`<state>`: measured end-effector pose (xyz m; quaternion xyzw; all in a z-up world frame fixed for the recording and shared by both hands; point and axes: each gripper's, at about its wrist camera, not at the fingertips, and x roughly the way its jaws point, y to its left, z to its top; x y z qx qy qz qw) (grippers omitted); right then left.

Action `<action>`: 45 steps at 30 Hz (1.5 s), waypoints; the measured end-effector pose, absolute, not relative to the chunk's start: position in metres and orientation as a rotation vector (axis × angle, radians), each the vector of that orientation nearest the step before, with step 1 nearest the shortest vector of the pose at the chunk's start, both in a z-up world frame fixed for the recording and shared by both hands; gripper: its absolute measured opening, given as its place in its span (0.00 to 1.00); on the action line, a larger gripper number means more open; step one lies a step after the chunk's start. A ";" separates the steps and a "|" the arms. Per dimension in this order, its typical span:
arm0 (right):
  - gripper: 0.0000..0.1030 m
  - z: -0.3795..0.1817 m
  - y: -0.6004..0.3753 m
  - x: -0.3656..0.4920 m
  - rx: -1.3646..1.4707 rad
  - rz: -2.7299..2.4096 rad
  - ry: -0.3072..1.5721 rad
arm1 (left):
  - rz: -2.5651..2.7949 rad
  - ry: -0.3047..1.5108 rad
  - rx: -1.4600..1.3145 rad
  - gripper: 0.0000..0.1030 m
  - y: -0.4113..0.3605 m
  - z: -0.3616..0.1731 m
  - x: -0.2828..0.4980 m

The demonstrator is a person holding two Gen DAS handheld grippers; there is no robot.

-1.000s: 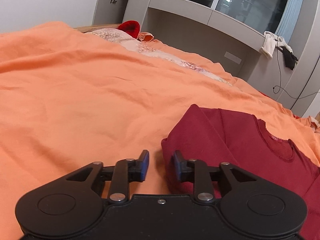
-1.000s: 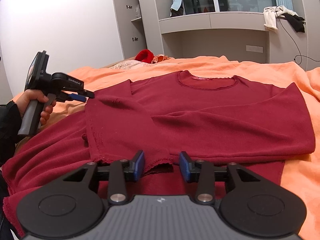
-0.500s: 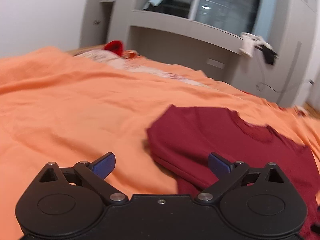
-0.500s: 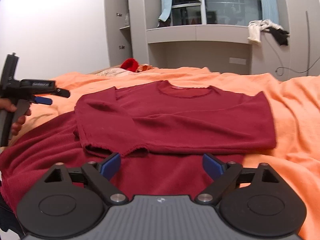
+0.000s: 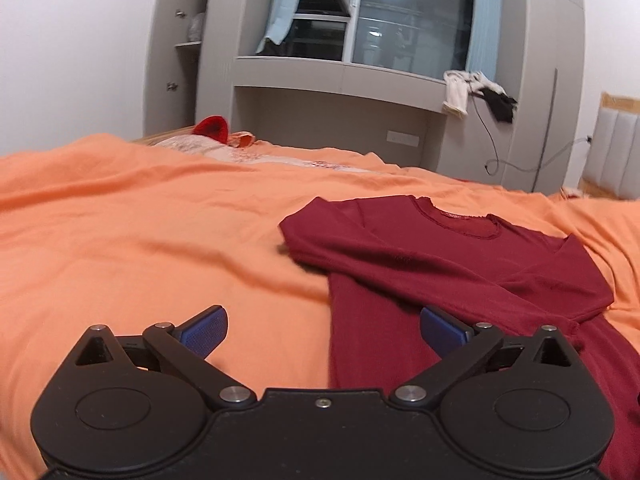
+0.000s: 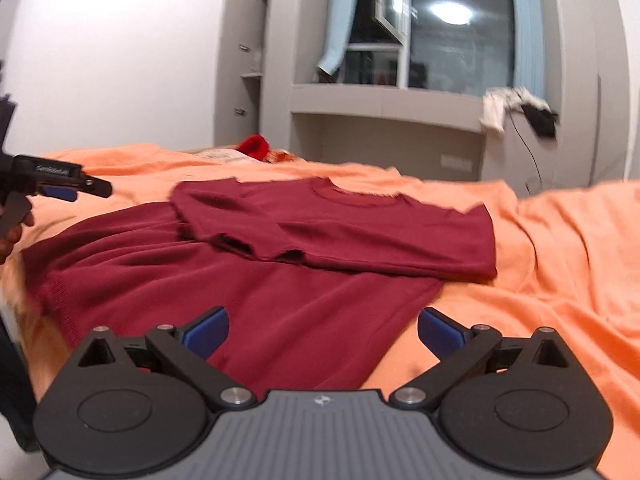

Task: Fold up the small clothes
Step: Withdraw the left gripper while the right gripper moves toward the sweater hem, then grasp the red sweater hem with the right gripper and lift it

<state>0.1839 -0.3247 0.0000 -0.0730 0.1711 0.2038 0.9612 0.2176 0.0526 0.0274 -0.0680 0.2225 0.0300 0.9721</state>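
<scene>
A dark red long-sleeved top (image 6: 320,236) lies flat on the orange bed sheet (image 6: 560,264), both sleeves folded across its chest, collar at the far end. It also shows in the left wrist view (image 5: 440,256). My right gripper (image 6: 322,330) is open and empty above the top's lower part, near its hem. My left gripper (image 5: 324,328) is open and empty above the top's left edge, half over the sheet (image 5: 140,232). The left gripper also appears at the left edge of the right wrist view (image 6: 60,190).
A red item (image 5: 212,130) and a patterned cloth (image 5: 240,154) lie at the bed's far end. Grey cabinets and a window shelf (image 5: 340,76) stand behind the bed, with clothes (image 5: 476,88) hanging off the shelf. A padded headboard (image 5: 616,152) is at right.
Both grippers have opened wide, let go of the sleeves and drawn back toward the top's lower part. The sleeves now lie folded over the chest.
</scene>
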 end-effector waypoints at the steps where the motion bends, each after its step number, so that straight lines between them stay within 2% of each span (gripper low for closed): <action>1: 1.00 -0.001 -0.322 0.177 -0.171 0.434 0.327 | 0.069 0.447 -0.148 0.99 0.054 0.026 0.210; 10: 1.00 -0.019 -0.278 0.108 -0.549 0.608 0.146 | 0.110 0.397 -0.202 0.99 0.061 0.022 0.168; 18: 1.00 -0.063 -0.241 0.088 -0.889 0.491 0.133 | 0.083 0.383 -0.156 0.99 0.050 0.020 0.162; 30: 0.99 -0.093 -0.216 0.092 -1.095 0.328 -0.005 | 0.073 0.397 -0.150 0.99 0.049 0.018 0.163; 37: 0.63 -0.112 -0.201 0.083 -1.203 0.373 -0.056 | 0.054 0.385 -0.141 0.99 0.045 0.019 0.162; 39: 0.49 -0.111 -0.201 0.083 -1.197 0.369 -0.058 | 0.042 0.368 -0.141 0.99 0.044 0.020 0.159; 41: 0.22 -0.109 -0.203 0.082 -1.182 0.351 -0.067 | 0.025 0.347 -0.141 0.99 0.042 0.021 0.156; 44: 0.08 -0.099 -0.209 0.083 -1.132 0.309 -0.085 | -0.008 0.315 -0.140 0.99 0.038 0.023 0.151; 45: 0.07 -0.096 -0.210 0.084 -1.113 0.283 -0.095 | -0.022 0.304 -0.139 0.99 0.037 0.023 0.149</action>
